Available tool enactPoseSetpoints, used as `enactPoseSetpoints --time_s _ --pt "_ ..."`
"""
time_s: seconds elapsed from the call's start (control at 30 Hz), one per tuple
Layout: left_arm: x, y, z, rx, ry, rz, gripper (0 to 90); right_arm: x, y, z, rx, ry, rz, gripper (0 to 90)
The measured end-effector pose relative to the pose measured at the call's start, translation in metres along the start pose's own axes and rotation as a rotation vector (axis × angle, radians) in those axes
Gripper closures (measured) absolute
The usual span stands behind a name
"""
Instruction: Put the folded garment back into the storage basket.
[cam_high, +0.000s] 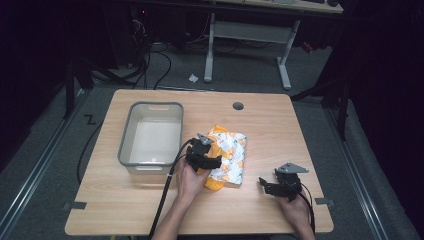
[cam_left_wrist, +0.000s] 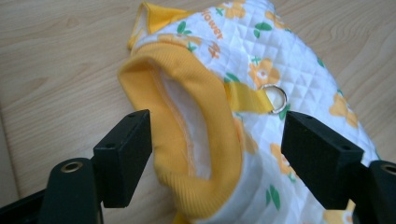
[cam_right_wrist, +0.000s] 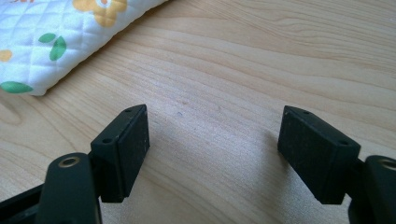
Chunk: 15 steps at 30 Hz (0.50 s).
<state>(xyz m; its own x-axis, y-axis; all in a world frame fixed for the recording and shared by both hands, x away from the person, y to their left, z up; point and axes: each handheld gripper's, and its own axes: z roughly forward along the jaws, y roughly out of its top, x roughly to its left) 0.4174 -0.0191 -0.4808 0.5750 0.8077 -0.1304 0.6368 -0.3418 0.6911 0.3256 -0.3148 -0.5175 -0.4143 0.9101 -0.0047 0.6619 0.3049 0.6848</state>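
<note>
Left gripper (cam_left_wrist: 217, 158) fingers spread around the vest (cam_left_wrist: 261, 84) collar (right gripper (cam_right_wrist: 215, 154) open, idle at four o'clock); closing may snag one layer.

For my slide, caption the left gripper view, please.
Open left gripper straddles the yellow ribbed collar of a quilted floral pet vest.

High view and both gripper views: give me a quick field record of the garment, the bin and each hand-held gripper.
garment: quilted white garment with yellow flowers, flat on the table, right of the bin
collar: yellow ribbed collar between the left jaws, pads not pressing
ring: metal ring on a yellow strap
bin: grey bin, nothing inside
left hand-held gripper: open, over the collar
right hand-held gripper: open, over bare wood
</note>
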Motion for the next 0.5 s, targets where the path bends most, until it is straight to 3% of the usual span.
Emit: enactPoseSetpoints --time_s 0.5 --pt "0.008 0.0 0.035 0.092 0.022 -0.031 23.3 0.0 0.0 0.0 0.0 0.001 -0.001 25.1"
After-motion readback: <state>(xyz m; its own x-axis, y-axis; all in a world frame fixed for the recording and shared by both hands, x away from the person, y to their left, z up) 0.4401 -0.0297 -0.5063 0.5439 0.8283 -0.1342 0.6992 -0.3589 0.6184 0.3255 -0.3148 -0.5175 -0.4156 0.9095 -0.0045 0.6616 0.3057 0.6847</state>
